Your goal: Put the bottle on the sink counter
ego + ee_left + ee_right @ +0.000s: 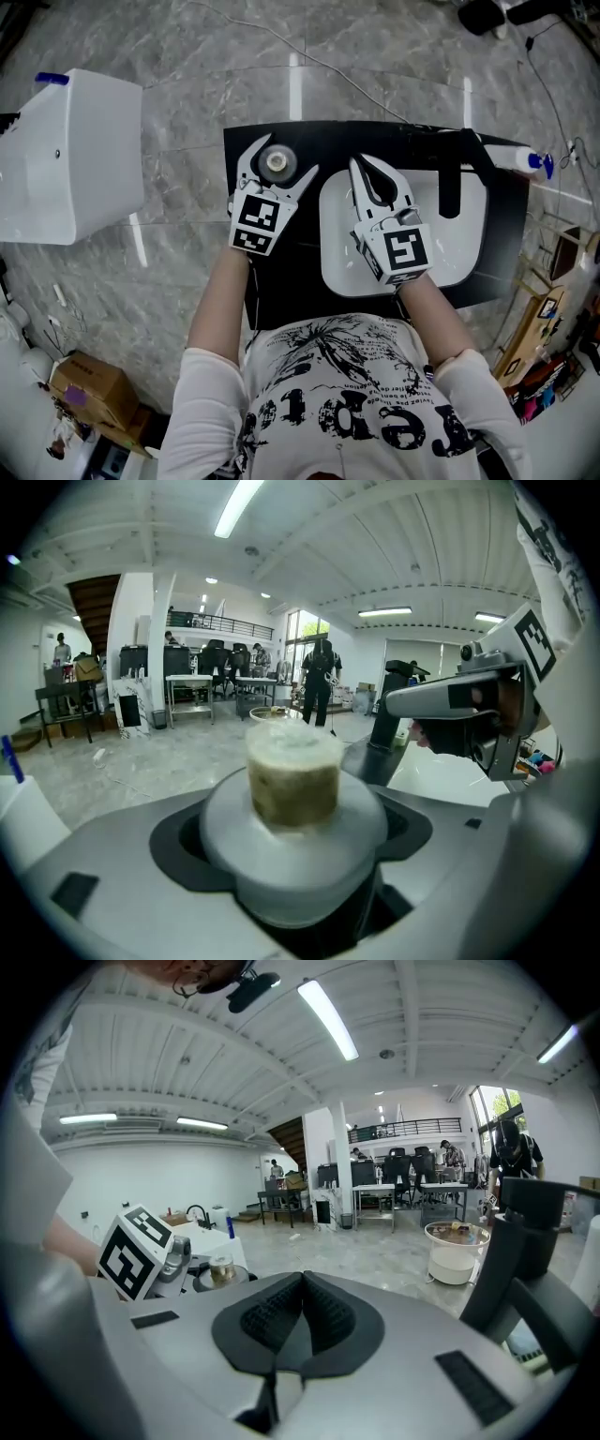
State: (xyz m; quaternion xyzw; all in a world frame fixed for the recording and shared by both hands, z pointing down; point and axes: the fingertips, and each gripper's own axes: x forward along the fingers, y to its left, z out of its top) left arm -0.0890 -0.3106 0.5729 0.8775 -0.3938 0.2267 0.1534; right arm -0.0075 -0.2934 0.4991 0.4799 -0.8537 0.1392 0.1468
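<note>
Left tongs (286, 157) stand wide around the bottle (276, 162), seemingly released, though contact at the pads is hard to judge. The bottle stands upright on the black counter (281, 272) — long axis vertical, cap up — at nine o'clock of the white sink basin (450, 253). Right tongs (366, 169) are clenched empty over the basin. Beyond — grey marble floor (187, 56) and distant desks (187, 682).

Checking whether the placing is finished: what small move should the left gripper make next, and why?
Probably ease the left gripper straight back toward the person, keeping it level. The bottle stands upright on the black counter beside the sink, and the gripper's jaws flank it with gaps showing, so it seems released. Pulling back rather than sideways should avoid tipping it.
</note>
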